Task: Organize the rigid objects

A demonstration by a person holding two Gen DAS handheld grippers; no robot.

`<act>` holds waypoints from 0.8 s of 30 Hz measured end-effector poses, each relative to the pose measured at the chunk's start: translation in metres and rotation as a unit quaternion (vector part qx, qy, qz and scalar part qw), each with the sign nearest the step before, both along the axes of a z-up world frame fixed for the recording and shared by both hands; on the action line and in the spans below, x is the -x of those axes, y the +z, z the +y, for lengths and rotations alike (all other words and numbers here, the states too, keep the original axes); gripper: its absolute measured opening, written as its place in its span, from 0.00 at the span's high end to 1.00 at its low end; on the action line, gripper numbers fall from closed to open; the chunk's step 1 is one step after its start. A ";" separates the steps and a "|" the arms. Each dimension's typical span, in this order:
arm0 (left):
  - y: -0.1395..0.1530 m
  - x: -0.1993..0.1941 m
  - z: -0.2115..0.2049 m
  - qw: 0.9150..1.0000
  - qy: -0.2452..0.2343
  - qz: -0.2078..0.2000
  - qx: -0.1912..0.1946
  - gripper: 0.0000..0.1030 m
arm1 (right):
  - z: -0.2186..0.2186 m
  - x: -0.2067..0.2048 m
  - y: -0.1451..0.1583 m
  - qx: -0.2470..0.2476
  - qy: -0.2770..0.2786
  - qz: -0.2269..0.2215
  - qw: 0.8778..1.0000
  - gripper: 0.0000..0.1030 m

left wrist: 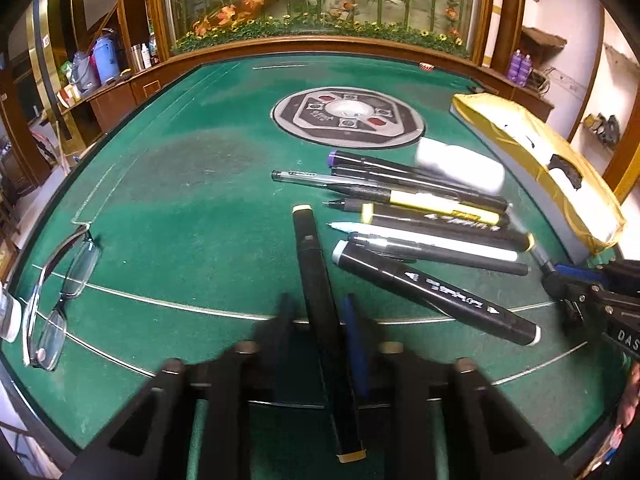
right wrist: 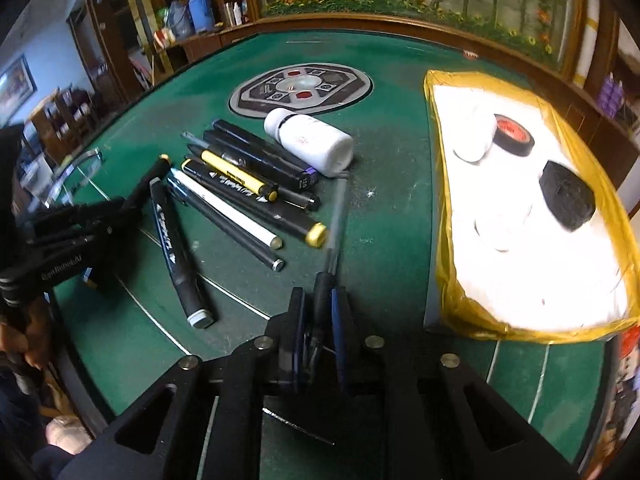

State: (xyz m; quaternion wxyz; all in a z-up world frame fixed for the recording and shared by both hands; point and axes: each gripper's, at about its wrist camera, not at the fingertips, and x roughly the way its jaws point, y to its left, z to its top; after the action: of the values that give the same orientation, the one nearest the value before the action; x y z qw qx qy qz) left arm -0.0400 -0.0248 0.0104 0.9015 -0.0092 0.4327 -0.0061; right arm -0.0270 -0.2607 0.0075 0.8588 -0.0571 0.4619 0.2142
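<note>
Green felt table [left wrist: 180, 208], broad under everything. Pile of pens [left wrist: 420, 208] lying roughly parallel, right of centre. Black marker [left wrist: 316, 280] clamped in left gripper [left wrist: 320, 316], long axis pointing forward along the fingers, pile just to its right. Thin grey pen [right wrist: 334, 232] pinched in right gripper [right wrist: 320, 304], also lengthwise, tip toward pile's near edge.

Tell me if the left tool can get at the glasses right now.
Probably not yet: the left tool is shut on a black marker. The glasses lie unblocked to its left on the green table.
</note>
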 end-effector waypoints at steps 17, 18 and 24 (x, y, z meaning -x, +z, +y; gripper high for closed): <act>0.018 0.008 0.010 0.999 0.009 -0.018 0.047 0.86 | -0.021 0.012 0.027 -0.113 0.006 -0.001 0.994 0.91; 0.020 0.008 0.009 0.999 0.007 -0.021 0.047 0.86 | -0.022 0.013 0.029 -0.116 0.006 -0.003 0.993 0.91; 0.028 0.009 0.006 0.998 0.002 -0.023 0.059 0.86 | -0.024 0.012 0.033 -0.134 0.008 -0.004 0.991 0.91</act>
State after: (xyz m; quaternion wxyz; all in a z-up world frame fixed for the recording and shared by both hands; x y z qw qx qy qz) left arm -0.0486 -0.0192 0.0381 0.9092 -0.0626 0.4104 -0.0303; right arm -0.0388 -0.2850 0.0409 0.8586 0.0539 0.4252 0.2812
